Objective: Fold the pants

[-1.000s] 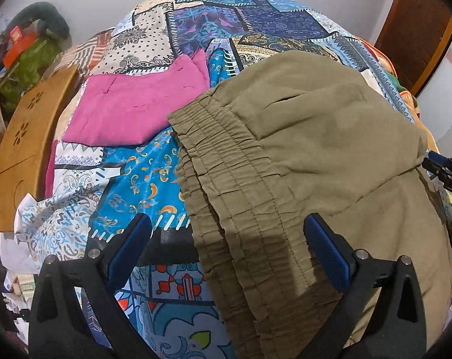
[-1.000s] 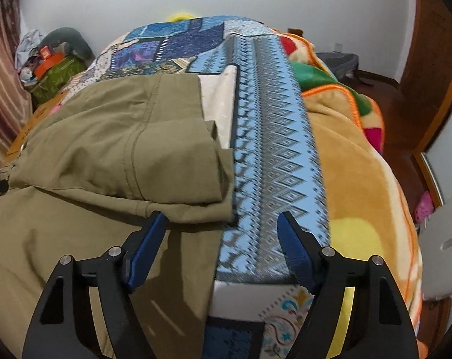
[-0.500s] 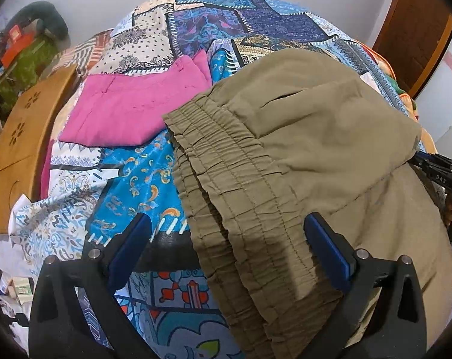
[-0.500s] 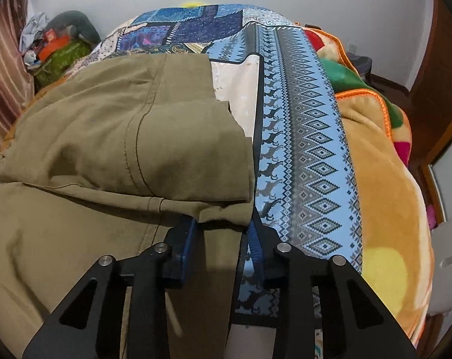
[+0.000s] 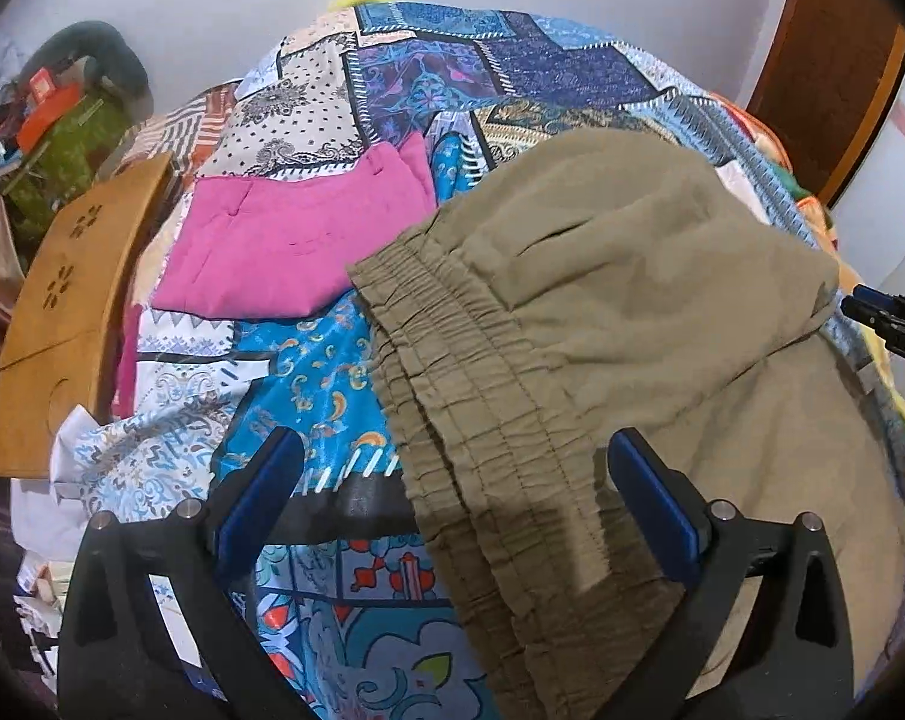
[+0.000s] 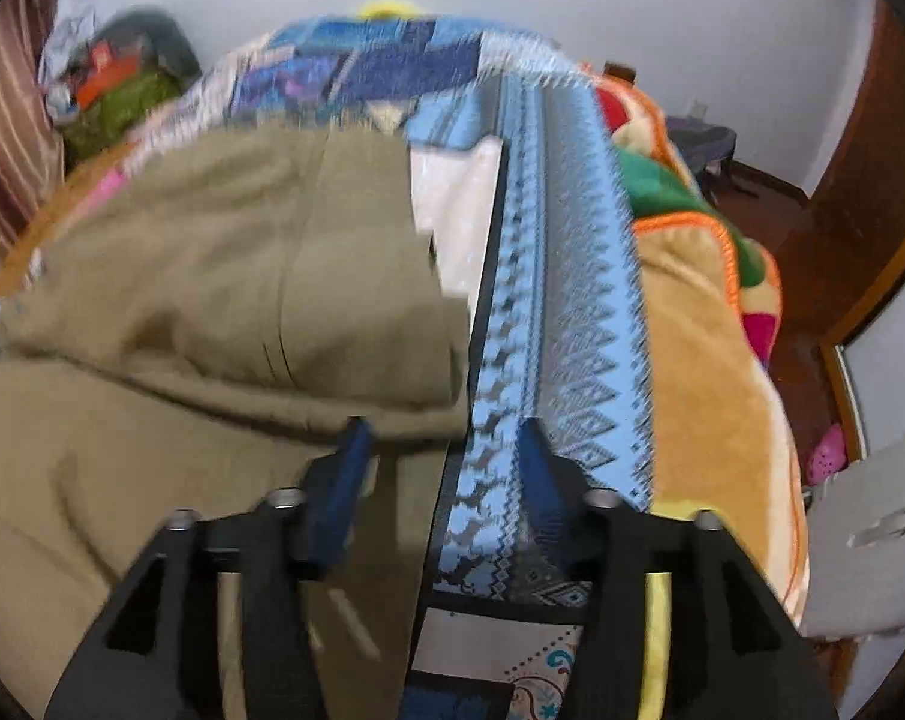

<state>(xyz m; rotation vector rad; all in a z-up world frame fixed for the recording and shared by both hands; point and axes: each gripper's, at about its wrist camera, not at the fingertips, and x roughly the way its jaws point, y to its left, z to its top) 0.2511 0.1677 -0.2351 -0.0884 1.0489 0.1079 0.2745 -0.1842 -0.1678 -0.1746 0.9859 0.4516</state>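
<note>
The olive pants (image 5: 620, 324) lie folded over on the patterned bedspread (image 5: 308, 372), their gathered elastic waistband (image 5: 452, 396) toward my left gripper. My left gripper (image 5: 452, 480) is open, its blue pads on either side of the waistband, above the cloth. In the right wrist view the pants (image 6: 212, 300) fill the left half, with a folded corner near the fingers. My right gripper (image 6: 440, 456) is open and holds nothing, at the pants' right edge over the blue patterned strip (image 6: 560, 312). The view is blurred by motion.
A folded pink garment (image 5: 284, 240) lies beyond the waistband. A wooden board (image 5: 74, 312) stands at the bed's left edge, with clutter (image 5: 62, 120) behind it. An orange blanket (image 6: 710, 396) covers the bed's right side. A wooden door (image 5: 836, 60) is at far right.
My right gripper closed at the pants' folded corner half a second ago and has now opened again, pulled back a little. My left gripper stays open over the waistband, barely moved.
</note>
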